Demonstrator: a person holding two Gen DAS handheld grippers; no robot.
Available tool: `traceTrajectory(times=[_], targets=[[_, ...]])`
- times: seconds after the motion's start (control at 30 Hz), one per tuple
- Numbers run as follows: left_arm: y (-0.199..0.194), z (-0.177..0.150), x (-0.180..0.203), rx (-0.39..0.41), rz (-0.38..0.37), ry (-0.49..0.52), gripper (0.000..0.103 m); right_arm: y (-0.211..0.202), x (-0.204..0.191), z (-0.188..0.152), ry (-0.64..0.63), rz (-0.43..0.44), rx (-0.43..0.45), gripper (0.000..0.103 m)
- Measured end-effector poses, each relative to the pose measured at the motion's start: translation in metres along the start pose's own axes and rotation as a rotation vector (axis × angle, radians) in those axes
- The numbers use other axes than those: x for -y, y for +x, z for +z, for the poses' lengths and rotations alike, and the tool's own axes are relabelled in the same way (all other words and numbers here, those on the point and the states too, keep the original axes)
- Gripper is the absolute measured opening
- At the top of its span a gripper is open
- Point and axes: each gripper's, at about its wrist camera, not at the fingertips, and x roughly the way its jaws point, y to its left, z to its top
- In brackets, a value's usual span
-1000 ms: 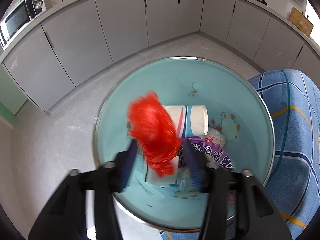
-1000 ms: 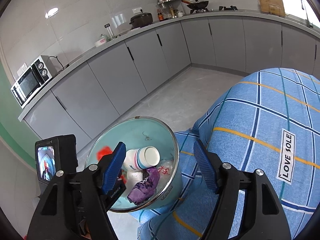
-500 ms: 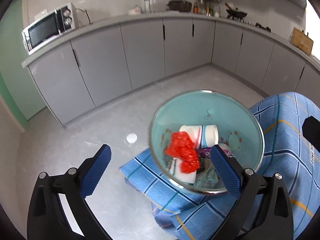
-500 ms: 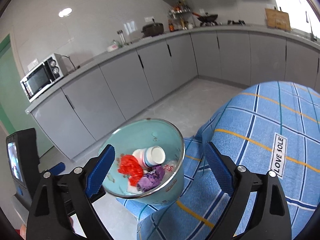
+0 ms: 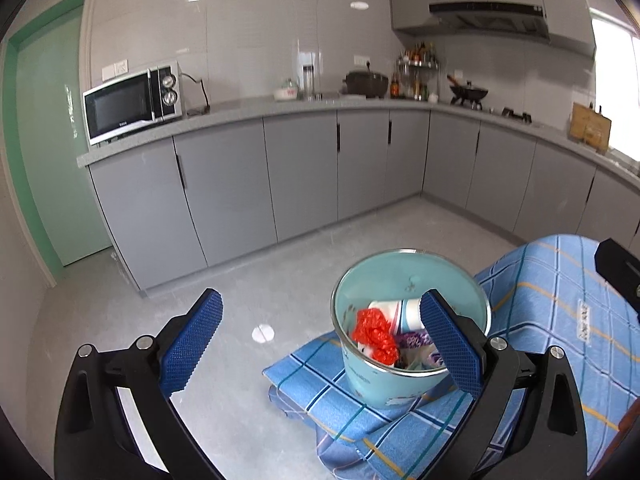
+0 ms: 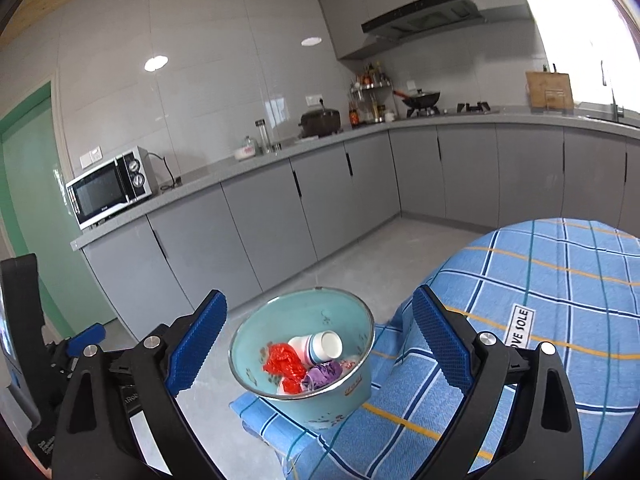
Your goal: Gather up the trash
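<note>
Left wrist: bin contents half-hidden

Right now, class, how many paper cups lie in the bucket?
1: a paper cup lying on its side atop the trash in the bucket; others may be buried underneath.

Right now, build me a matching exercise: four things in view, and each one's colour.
Things:
1. crumpled bag
2. bucket
3. crumpled wrapper
4. cabinets

Colours:
A. grey
B. purple
C. red
D. pale teal

Pairs: 1-C, 2-D, 3-B, 4-A
</note>
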Motion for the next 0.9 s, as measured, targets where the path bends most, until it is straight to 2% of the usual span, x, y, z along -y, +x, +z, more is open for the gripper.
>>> traceTrajectory(times=[0.4,0.9], targets=[[-0.036,0.006,-0.001,0.075,-0.023,0.004,0.097,-0.035,-0.006,0.007,0.004,0.001,0.065,0.093],[-0.048,0.005,0.000,0.090,-0.015,0.021,0.097,-0.044,-0.008,0.007,0.009,0.000,0.074,0.093]])
